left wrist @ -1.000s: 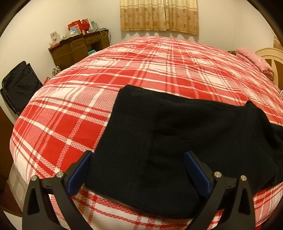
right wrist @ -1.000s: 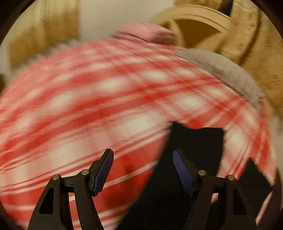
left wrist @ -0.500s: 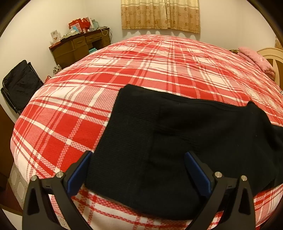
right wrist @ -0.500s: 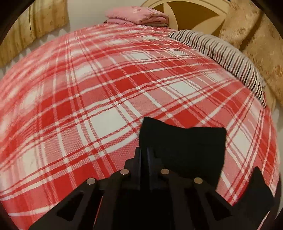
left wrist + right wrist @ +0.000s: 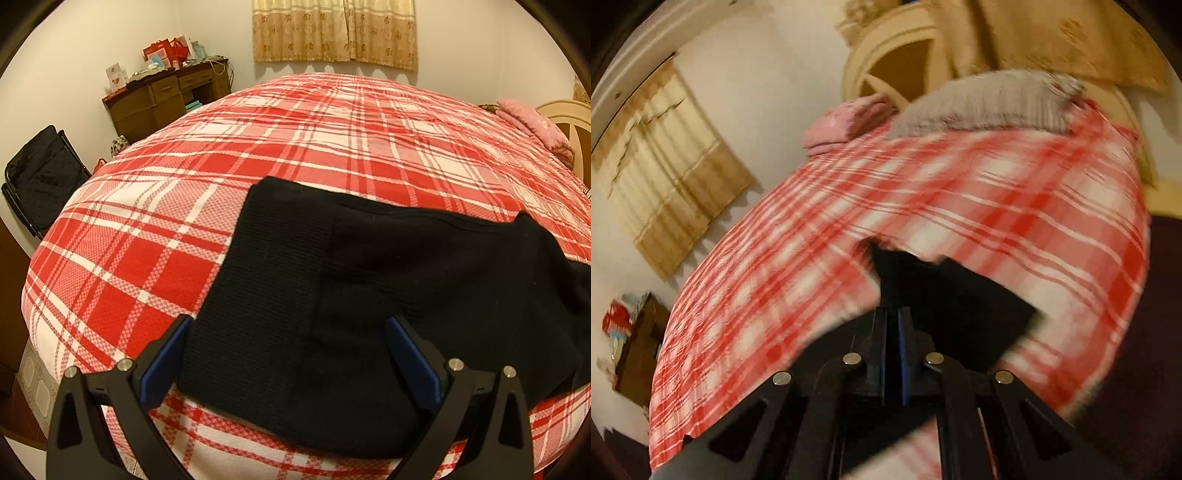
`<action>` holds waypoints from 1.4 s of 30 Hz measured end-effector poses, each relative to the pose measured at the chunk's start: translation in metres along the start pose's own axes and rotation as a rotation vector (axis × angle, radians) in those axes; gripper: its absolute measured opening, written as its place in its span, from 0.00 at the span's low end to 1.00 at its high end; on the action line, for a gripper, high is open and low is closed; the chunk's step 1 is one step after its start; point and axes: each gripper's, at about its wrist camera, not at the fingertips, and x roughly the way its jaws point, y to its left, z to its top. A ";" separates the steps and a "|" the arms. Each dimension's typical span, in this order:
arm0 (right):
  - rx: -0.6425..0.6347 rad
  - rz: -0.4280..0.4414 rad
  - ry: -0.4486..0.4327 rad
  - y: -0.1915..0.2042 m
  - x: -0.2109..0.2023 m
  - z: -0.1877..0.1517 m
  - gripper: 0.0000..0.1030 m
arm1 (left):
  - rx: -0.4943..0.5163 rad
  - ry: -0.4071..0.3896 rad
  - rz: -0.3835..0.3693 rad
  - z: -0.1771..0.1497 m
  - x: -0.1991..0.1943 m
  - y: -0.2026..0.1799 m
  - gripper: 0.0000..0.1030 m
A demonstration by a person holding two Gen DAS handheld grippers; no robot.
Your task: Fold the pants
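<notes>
Since a second ago the right gripper (image 5: 893, 317) has snapped from open to fully closed, pinching an edge of the pants (image 5: 369, 295), and now holds that black cloth lifted over the bed (image 5: 295, 155), its view tilted and blurred. By contrast, the left gripper (image 5: 288, 354) has kept its place, jaws spread wide over the near end of the pants and pressing on nothing. One pair of pants lies at the near edge of the red plaid bed, its long axis running sideways toward the right in the left view. Two grippers show, one per view.
</notes>
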 end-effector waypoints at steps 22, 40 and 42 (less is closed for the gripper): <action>-0.048 0.357 0.080 0.062 -0.011 -0.063 0.73 | 0.119 -0.159 -0.097 0.009 -0.069 -0.043 1.00; -0.019 0.437 0.404 0.119 0.066 -0.169 0.33 | 0.162 -0.122 -0.259 -0.011 -0.073 -0.070 1.00; 0.010 0.449 0.411 0.115 0.070 -0.169 0.33 | 0.157 -0.111 -0.279 -0.012 -0.073 -0.073 1.00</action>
